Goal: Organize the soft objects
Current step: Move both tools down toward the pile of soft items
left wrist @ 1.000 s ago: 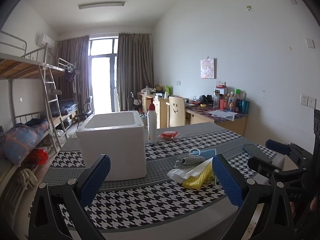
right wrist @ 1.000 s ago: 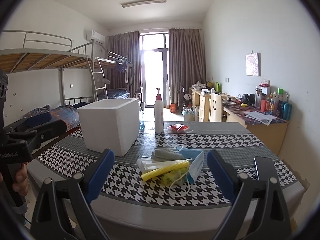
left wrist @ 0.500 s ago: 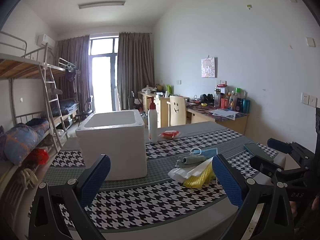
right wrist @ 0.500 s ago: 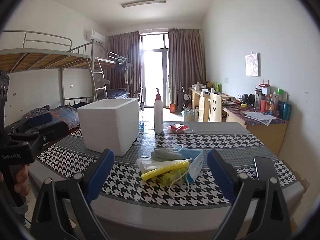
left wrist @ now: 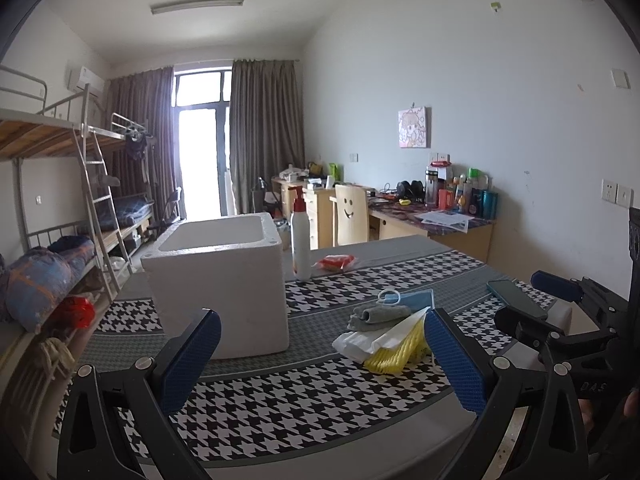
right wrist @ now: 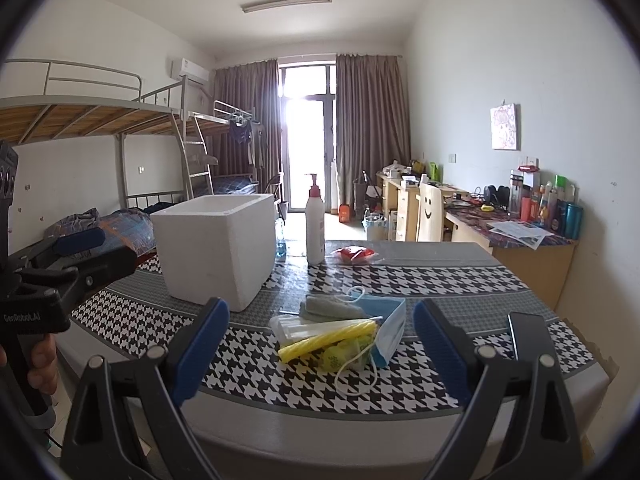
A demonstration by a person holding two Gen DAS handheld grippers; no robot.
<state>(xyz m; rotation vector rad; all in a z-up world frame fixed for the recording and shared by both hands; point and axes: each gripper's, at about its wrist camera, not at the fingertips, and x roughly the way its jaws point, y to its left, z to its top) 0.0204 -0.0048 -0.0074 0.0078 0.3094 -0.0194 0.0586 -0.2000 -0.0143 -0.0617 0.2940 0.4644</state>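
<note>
Grey cloth beyond right claw

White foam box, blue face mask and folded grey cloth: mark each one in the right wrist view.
white foam box (right wrist: 218, 252), right wrist view, front wall.
blue face mask (right wrist: 386, 322), right wrist view, pleated panel.
folded grey cloth (right wrist: 330, 307), right wrist view, top fold.

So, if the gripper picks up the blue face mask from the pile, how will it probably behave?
The blue face mask looks thin and folded, so it will probably flop and sag. Its white ear loop trails loose on the tablecloth and may snag the yellow item lying against it. It seems very light, so a push would likely slide or crumple it.
</note>
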